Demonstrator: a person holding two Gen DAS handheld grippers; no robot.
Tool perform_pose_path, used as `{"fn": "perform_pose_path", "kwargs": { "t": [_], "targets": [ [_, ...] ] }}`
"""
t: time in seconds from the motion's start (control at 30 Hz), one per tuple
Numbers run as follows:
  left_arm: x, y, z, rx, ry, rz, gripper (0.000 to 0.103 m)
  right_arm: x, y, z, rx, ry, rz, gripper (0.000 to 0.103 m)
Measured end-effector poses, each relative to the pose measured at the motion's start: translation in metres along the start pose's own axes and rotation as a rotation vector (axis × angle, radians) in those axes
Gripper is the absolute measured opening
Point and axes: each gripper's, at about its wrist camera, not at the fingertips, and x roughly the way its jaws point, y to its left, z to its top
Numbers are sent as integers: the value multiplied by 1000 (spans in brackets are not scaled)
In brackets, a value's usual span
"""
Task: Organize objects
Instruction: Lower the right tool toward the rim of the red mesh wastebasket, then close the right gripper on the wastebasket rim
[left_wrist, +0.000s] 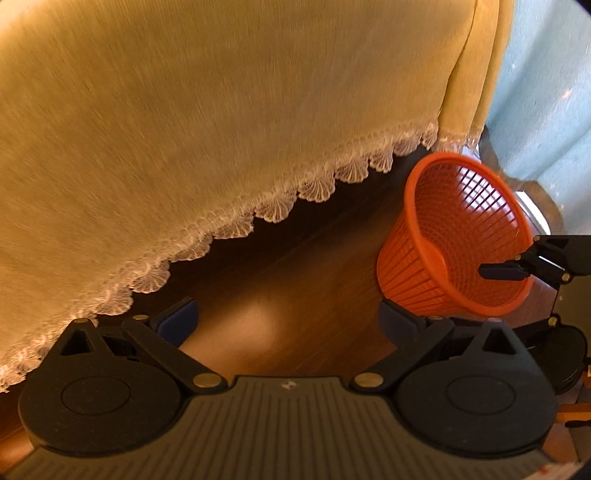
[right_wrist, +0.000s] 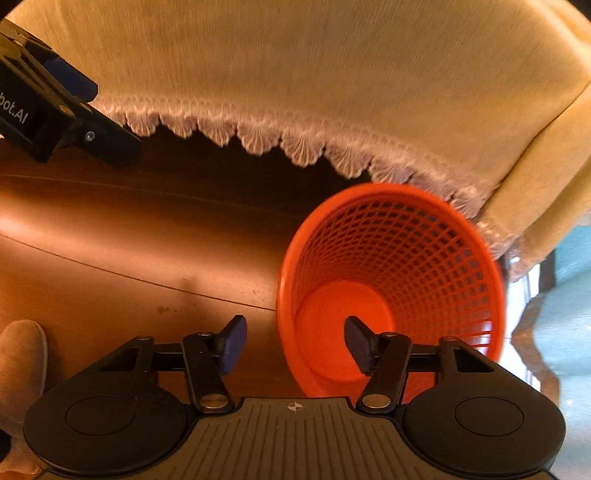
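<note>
Stood on the wooden floor (right_wrist: 129, 236), one orange mesh basket (right_wrist: 391, 280), mouth up and empty down to its solid bottom, just beside the lace hem of the yellow cloth (right_wrist: 295, 74). Seen at about four o'clock in the right wrist view and at three o'clock in the left wrist view (left_wrist: 454, 236). Probably kept there, clear of the hanging cloth and open to the top, so that loose things could be dropped in from above; nothing to drop was in sight, though.

Hovered over the basket's near rim, the right gripper (right_wrist: 295, 343), spread wide and empty: one finger at six o'clock above the floor outside the rim, the other over the basket's inside. Looked like a straddle of the rim, a likely setup for pinching the wall and shifting the basket, but no contact could be confirmed.

Held off at the basket's nine o'clock side, the left gripper (left_wrist: 288, 325), also wide and empty, pointed at bare floor and the cloth's edge; apparently kept out of the way.

Counted: one basket, two grippers, one cloth with one scalloped lace border (left_wrist: 236, 225). At eight o'clock in the right wrist view, one pale rounded shape (right_wrist: 22, 354), perhaps a shoe, too cropped to tell.
</note>
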Motion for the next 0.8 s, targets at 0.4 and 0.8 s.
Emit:
{"fn": "perform_pose_path", "kwargs": {
  "t": [0.4,0.8],
  "targets": [
    [30,-2,-10,3,13,-18,101,43,-11,-7,-56,-23,48,27],
    [35,3,-2,-5,-2,-23,101,52,-3,-2,-111,-26,62,10]
  ]
}}
